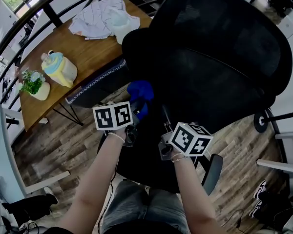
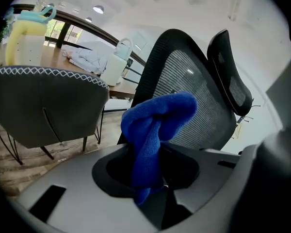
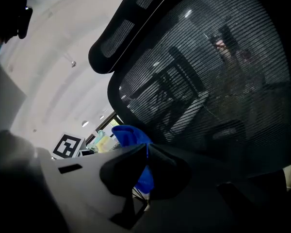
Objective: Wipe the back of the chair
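The chair back [image 1: 219,48] is made of black net; it fills the space right in front of both grippers. The blue cloth [image 1: 139,94] is held up close to the net, by its lower left side as seen from the head view; if it touches the net cannot be told. The cloth is pinched by the left gripper [image 1: 136,110]; the jaws are shut tight on its lower end, and the rest is bunched up above them. The jaws of the right gripper [image 1: 165,133] are closed with the tips together; nothing seems to be held in them, and the cloth is only seen past them.

The wiping looks ready to be done. The puffy part of the cloth should be pressed softly on the net and pulled in long, even strokes; the grip should be kept tight so the cloth is not dropped. The chair has a wheel [image 1: 260,122], so it may roll; it could be steadied with the right gripper. Farther off, a grey seat [image 1: 95,84] and a wooden table [image 1: 88,52] with a yellow jug [image 1: 58,68] are seen.
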`<state>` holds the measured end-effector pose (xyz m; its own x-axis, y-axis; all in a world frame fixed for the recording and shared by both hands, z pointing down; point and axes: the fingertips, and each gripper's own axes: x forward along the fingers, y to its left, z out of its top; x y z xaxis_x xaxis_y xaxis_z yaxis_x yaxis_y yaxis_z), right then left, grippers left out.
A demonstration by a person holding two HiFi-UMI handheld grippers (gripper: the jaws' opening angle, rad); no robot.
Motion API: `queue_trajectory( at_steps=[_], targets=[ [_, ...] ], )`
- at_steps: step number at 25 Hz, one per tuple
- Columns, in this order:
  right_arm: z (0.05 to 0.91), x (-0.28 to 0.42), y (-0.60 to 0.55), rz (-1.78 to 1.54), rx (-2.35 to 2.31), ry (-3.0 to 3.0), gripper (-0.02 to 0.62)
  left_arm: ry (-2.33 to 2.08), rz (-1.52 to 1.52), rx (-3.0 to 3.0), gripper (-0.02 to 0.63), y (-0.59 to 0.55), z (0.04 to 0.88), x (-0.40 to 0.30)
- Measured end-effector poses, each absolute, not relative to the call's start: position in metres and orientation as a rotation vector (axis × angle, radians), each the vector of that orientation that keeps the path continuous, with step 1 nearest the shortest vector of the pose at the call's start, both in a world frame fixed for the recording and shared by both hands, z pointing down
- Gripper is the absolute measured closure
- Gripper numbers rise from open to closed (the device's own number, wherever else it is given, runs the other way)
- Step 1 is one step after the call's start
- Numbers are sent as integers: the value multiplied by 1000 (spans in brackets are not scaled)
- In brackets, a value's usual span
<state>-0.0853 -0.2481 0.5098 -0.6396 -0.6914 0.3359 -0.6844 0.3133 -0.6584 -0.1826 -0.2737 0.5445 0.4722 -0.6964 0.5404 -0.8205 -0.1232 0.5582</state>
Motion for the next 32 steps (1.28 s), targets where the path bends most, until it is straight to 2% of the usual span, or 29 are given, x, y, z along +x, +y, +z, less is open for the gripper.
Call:
queue_trajectory(
  at_steps=[9,18,32],
  targets=[
    [487,-78,-215,-1206,-1342,2545,563,-1245,142,1963,470,-245,502,-184],
    [430,-62,-171,-1045,-1333,2563,564,-1204,60,2140,469,-189,428,-180],
    [332,-37,-88,-685,-1333,2566,565,-1049,5,2451,469,-88,346,-137]
  ],
)
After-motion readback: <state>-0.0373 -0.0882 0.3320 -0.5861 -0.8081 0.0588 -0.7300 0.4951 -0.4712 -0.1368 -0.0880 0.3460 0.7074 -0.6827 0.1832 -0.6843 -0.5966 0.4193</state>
